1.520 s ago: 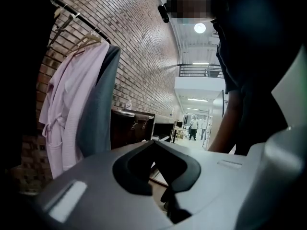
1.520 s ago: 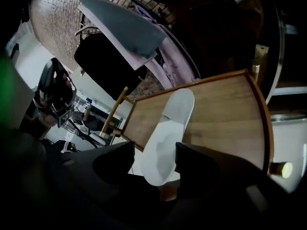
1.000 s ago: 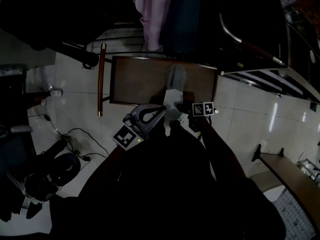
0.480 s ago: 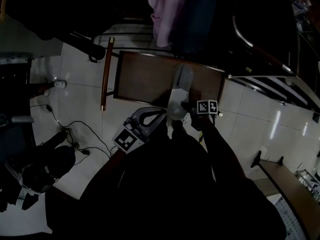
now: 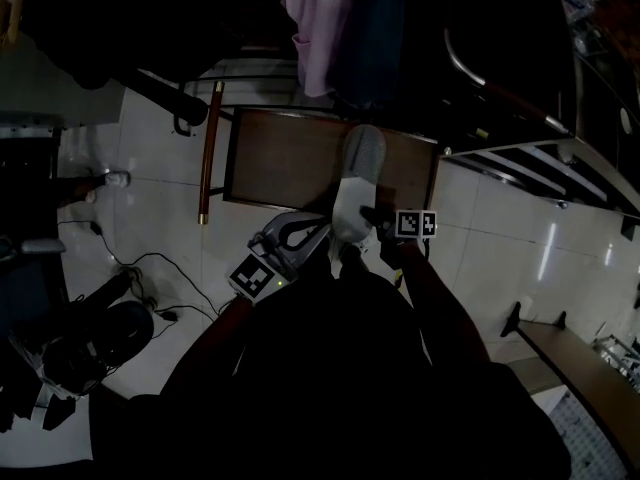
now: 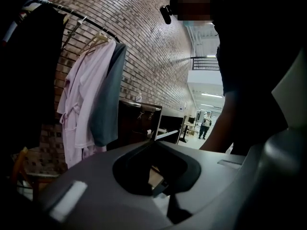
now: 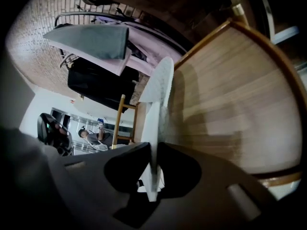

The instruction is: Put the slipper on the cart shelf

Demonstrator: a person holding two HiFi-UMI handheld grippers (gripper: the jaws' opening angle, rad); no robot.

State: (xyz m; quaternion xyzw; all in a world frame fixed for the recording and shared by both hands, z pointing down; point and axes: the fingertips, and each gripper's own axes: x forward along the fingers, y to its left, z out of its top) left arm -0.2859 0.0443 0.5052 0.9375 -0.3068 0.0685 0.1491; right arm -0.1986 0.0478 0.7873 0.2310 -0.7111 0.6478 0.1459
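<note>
A grey and white slipper [image 5: 358,173] lies lengthwise on the brown wooden cart shelf [image 5: 280,163], its heel end over the near edge. My right gripper [image 5: 362,213] is at that heel. In the right gripper view the slipper's white sole [image 7: 156,95] runs edge-on between the jaws of the right gripper [image 7: 152,176], which are closing and pinch it. The shelf's boards [image 7: 225,95] lie to its right. My left gripper [image 5: 318,223] hovers just left of the heel, jaws together and holding nothing. The left gripper view shows only the left gripper [image 6: 165,195] and the room beyond.
A wooden bar [image 5: 205,153] lies on the tiled floor left of the shelf. A pink robe [image 5: 318,28] and dark clothes hang beyond the shelf. Metal rails [image 5: 500,88] stand at the right, cables [image 5: 130,268] trail at the left, and a wooden bench [image 5: 580,358] sits at lower right.
The right gripper has moved in on the slipper's heel and its jaws have closed on the sole. The slipper still lies on the shelf. The left gripper has barely moved.
</note>
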